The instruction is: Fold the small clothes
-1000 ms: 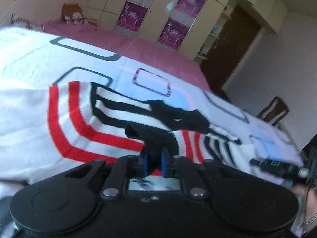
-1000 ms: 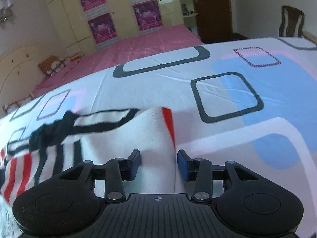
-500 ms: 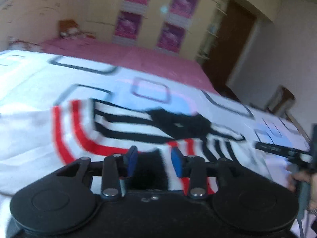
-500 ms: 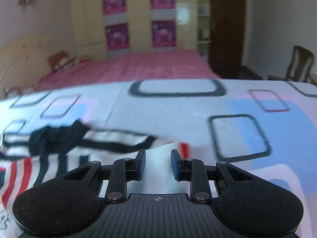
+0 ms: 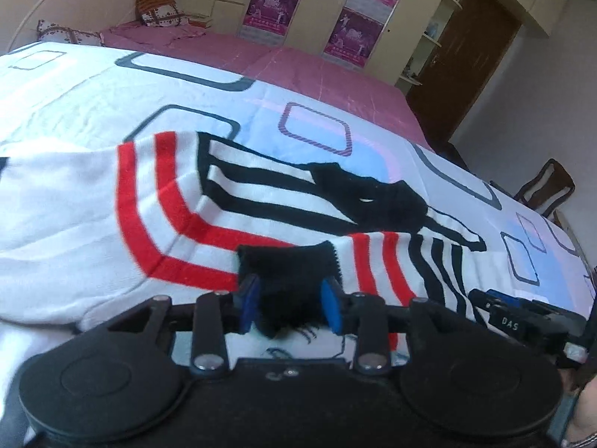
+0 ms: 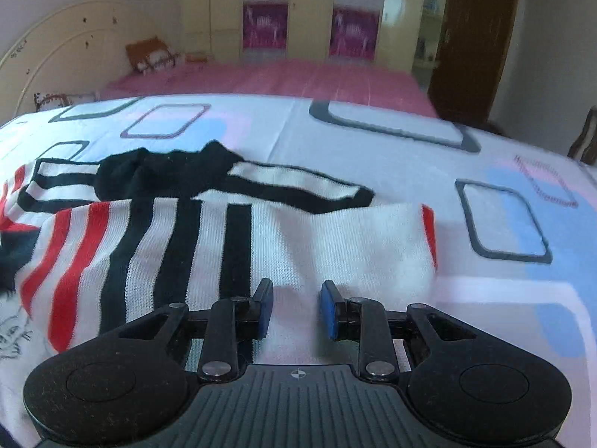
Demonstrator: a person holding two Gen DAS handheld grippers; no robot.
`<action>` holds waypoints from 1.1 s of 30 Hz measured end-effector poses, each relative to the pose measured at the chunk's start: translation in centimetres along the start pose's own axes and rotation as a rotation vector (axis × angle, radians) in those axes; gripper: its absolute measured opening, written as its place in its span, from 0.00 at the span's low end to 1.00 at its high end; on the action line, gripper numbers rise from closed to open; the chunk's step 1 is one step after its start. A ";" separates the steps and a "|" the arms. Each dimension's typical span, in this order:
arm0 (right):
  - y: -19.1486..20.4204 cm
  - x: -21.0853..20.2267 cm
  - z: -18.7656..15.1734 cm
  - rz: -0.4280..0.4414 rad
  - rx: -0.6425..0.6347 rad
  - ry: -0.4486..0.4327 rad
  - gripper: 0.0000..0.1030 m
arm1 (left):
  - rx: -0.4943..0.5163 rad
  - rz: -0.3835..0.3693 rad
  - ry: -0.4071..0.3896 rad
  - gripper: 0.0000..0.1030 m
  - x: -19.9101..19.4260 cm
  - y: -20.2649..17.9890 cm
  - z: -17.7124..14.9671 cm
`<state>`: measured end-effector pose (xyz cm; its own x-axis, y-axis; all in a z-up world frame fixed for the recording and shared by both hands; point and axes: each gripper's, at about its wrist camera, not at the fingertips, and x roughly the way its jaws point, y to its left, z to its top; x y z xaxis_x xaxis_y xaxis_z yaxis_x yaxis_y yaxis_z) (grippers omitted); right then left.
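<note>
Between the blue pads of our left gripper (image 5: 290,303) sits the black cuff (image 5: 289,261) of a small sweater (image 5: 231,201). The jaws stand partly open, one pad on each side of the cuff; we cannot tell whether they press it. Our right gripper (image 6: 296,308) also has its jaws partly open, with plain white knit of the sweater lying in the gap and under the pads, which do not pinch it.

The sweater is white with red and black stripes and a black collar (image 5: 373,196). It lies flat on a bed cover (image 6: 373,149) printed with dark-outlined rectangles and blue patches, and it spreads from our fingers away toward the middle of the bed. In the right wrist view its right-hand edge, trimmed in red, ends just beyond the right pad, with bare cover to the right.

In the left wrist view the other gripper shows at the lower right edge, close beside the sweater, with part of a hand (image 5: 582,422) behind it.

Past the cover's far edge lies a pink bedspread (image 6: 280,78), with pillows (image 5: 160,9) by a curved headboard at the far left. Cream wardrobes with purple posters (image 5: 352,33) line the back wall beside a brown door (image 6: 474,37). A wooden chair (image 5: 548,190) stands at the right.
</note>
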<state>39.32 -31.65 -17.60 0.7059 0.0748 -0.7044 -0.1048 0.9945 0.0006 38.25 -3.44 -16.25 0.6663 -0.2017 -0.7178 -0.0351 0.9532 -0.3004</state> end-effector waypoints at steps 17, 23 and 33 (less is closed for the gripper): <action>9.7 -1.9 0.7 0.108 -0.062 -0.021 0.27 | -0.012 0.128 -0.005 0.39 -4.7 5.3 0.0; 13.3 -0.9 0.3 0.033 -0.102 0.035 0.27 | -0.019 0.124 -0.005 0.42 -6.0 9.1 0.2; 19.3 -2.3 2.5 0.087 -0.030 -0.019 0.27 | -0.124 0.174 -0.024 0.51 -9.8 19.2 0.2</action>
<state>37.41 -12.45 -14.16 0.7065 0.1630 -0.6887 -0.1875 0.9814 0.0399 31.19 16.92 -14.83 0.6594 -0.0295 -0.7512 -0.2419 0.9378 -0.2491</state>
